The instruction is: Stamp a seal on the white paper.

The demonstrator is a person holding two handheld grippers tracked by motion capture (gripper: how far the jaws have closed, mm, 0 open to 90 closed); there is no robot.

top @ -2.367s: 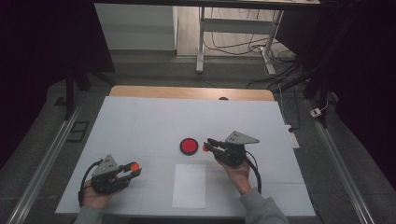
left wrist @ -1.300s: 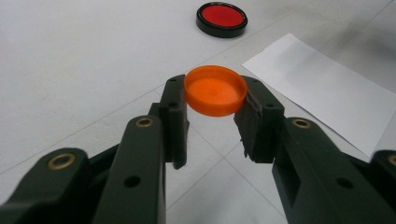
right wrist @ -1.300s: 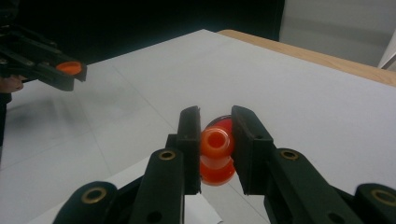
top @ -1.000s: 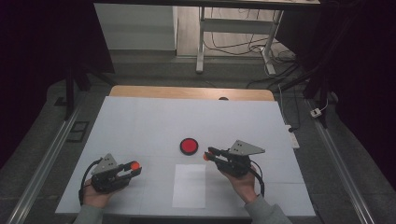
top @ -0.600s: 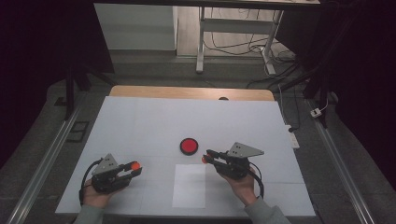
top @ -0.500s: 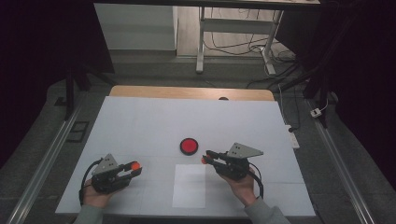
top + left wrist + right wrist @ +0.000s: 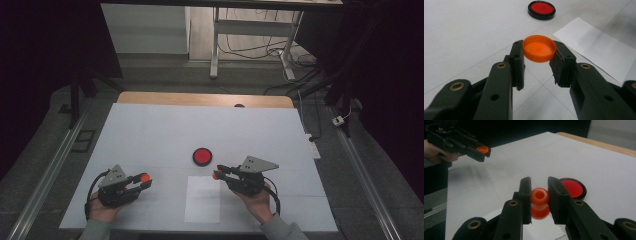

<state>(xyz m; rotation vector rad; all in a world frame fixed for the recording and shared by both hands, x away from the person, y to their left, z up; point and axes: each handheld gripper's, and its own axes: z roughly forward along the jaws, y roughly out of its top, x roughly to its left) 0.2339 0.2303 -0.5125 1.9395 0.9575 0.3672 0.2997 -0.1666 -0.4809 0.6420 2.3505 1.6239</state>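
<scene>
Step in hand: cap and small bottle both lifted, not yet joined.

Left tool (image 7: 537, 63) pinching orange cap (image 7: 539, 48), left of white paper sheet (image 7: 202, 198).

Right tool (image 7: 539, 195) pinching orange bottle (image 7: 539, 202) above sheet's far right corner, near red disc (image 7: 202, 156).

Next, likely: bring cap over bottle mouth, align squarely.

disc (image 7: 202, 156) on table (image 7: 150, 125), paper sheet (image 7: 203, 199) just before it
</scene>
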